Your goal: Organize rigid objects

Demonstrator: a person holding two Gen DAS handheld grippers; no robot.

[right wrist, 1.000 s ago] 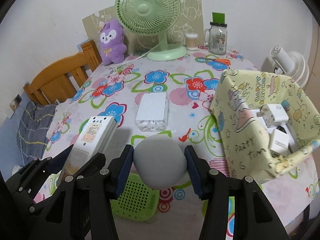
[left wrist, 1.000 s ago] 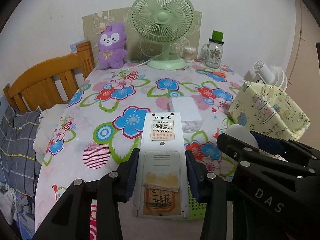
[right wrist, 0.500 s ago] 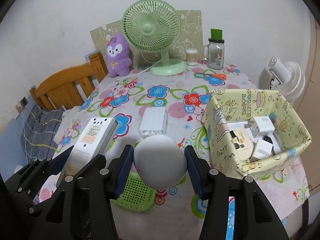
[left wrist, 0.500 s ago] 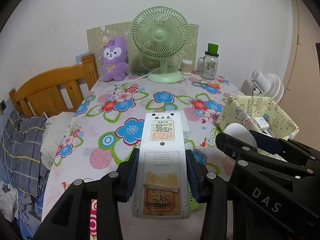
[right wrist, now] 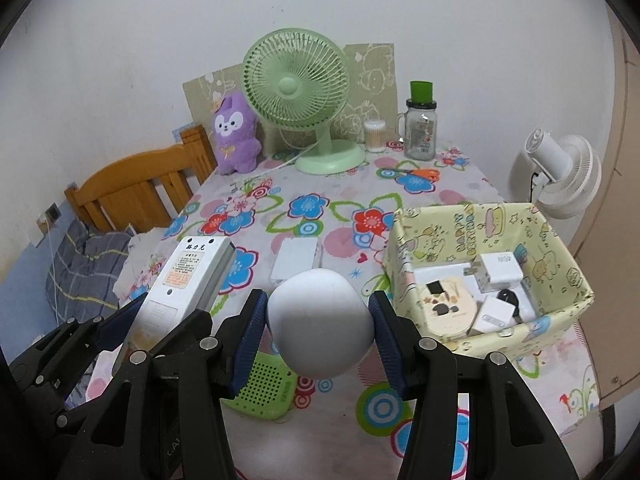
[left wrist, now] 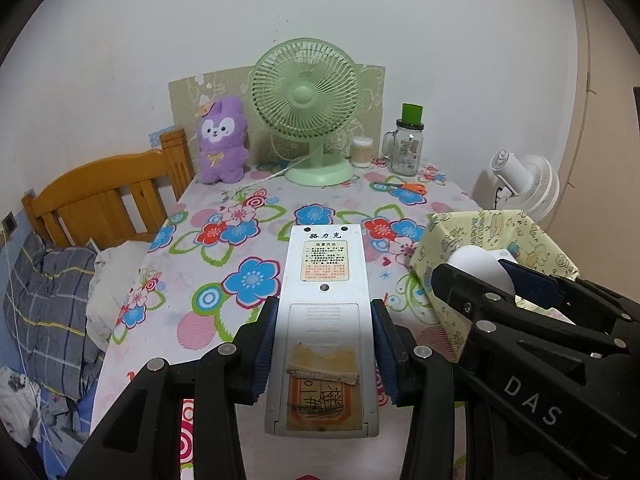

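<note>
My left gripper (left wrist: 324,344) is shut on a white remote control (left wrist: 323,320), held back side up above the near end of the table; it also shows in the right wrist view (right wrist: 180,280). My right gripper (right wrist: 318,320) is shut on a white rounded object (right wrist: 320,322), seen in the left wrist view (left wrist: 478,266) beside the yellow patterned box (right wrist: 472,220). The box holds chargers and other small items (right wrist: 496,270). A flat white case (right wrist: 294,258) and a green perforated item (right wrist: 264,386) lie on the flowered tablecloth (right wrist: 320,208).
At the table's far end stand a green fan (right wrist: 304,100), a purple plush (right wrist: 234,136), a glass jar with green lid (right wrist: 420,128), a cotton-swab tub (right wrist: 375,134) and orange scissors (right wrist: 420,172). A wooden bed frame (right wrist: 136,188) is left, a white fan (right wrist: 564,172) right.
Both grippers have risen and drawn back from the table with their objects still held. More of the table and the inside of the yellow box now show.
</note>
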